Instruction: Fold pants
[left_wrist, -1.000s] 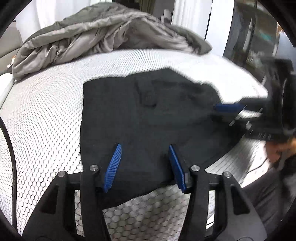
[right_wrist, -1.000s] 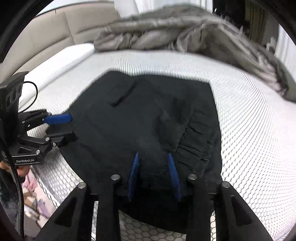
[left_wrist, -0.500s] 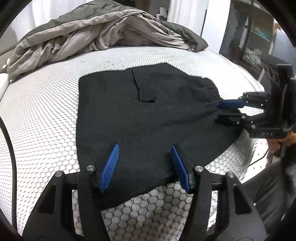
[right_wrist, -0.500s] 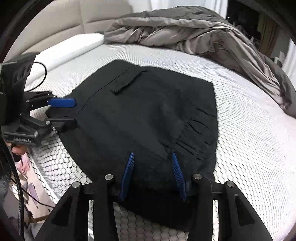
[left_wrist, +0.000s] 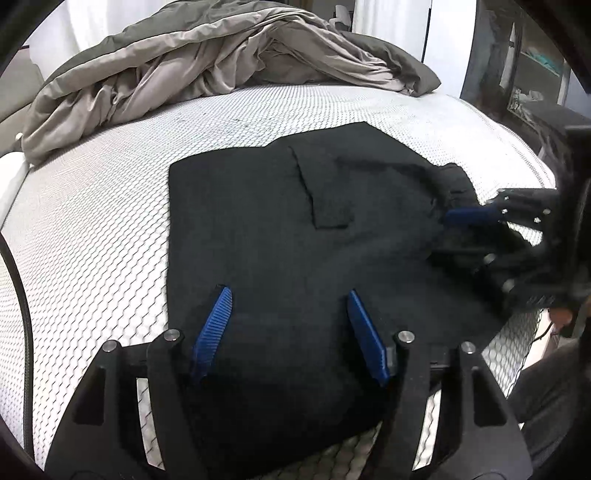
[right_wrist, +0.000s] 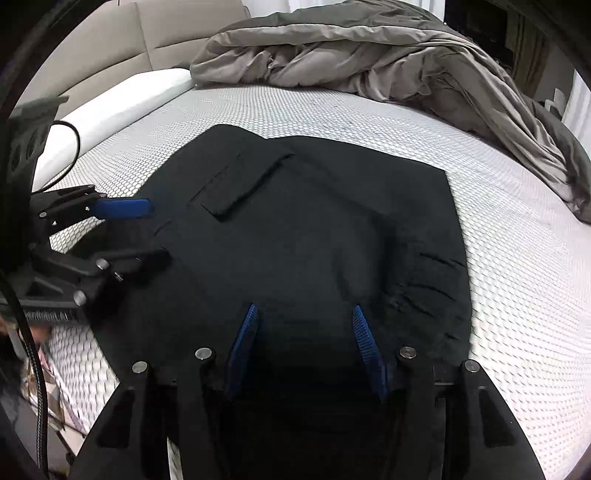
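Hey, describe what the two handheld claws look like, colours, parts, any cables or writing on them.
Both the left claw and the right claw share a matte black plastic frame with triangular cut-outs, silver round pivot pins and two ribbed blue finger pads. A black cable hangs beside the left claw, and small white lettering, too blurred to read, marks its body.

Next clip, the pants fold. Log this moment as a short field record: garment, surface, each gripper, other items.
garment: black pants, folded to a compact flat shape, pocket flap up
surface: white mattress with honeycomb mesh cover
left gripper: jaws have just been opening; blue pads apart over the near edge of the pants, nothing pinched
right gripper: jaws have just been opening; pads apart over the elastic waistband end, nothing pinched
other items: rumpled grey duvet at the far side of the bed, apart from the pants
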